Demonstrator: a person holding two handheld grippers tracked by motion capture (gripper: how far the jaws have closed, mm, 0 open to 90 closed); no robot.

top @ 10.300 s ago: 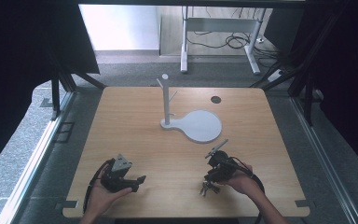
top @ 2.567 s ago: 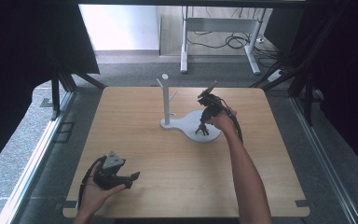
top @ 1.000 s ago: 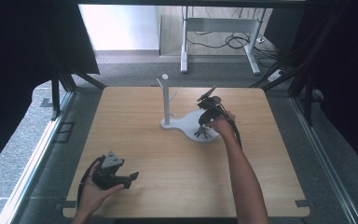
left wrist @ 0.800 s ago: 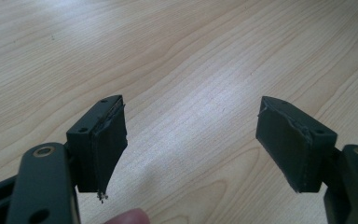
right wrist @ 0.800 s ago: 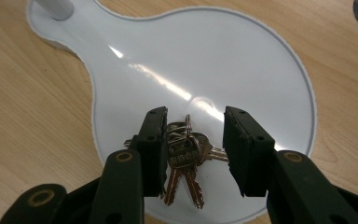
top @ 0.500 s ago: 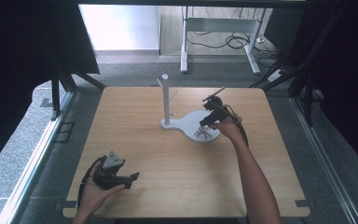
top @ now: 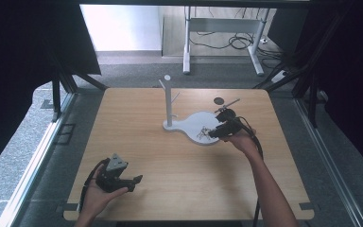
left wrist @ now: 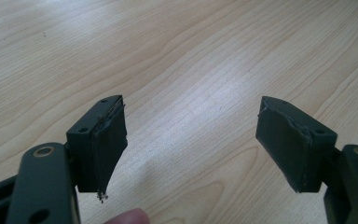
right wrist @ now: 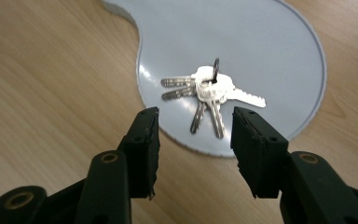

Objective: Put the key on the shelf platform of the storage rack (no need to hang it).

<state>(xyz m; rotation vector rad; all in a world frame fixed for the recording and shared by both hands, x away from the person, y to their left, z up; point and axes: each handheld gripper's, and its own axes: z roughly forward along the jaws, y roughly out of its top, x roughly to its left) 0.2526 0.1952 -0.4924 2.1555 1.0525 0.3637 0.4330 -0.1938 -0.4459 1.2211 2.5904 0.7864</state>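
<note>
Left gripper (top: 133, 180): held low at the near left corner of the table (top: 137, 137); jaws spread wide with bare wood between them, holding nothing. Well apart from the key bunch.

Peg stand (top: 168, 101): one white upright post with short side pegs, rising from the narrow left end of the white base plate (top: 194, 120). Nothing hangs on the pegs, as far as the high view shows.

Key bunch (right wrist: 209, 93): one bunch on one ring, lying flat on the round right lobe of the base plate, toward its near edge. About five silver keys can be counted; overlap makes the count uncertain. The ring stands on edge at the heads. Blades fan out: two toward the left, two toward the gripper, one toward the right.

Right gripper (right wrist: 196, 140): jaws parted, empty, poised just short of the plate's near rim. The two downward blades point into the gap between the jaws.

Governing relation: the bunch lies straight ahead of the right gripper, just beyond the jaw tips, with the ring farthest from it. The right hand is clearly the nearer one.

Likely next move (judgement): a short advance to close on the bunch; the flat, thin blades may slip.

Dark round mark (top: 218, 100): one, on the table beyond the plate.
</note>
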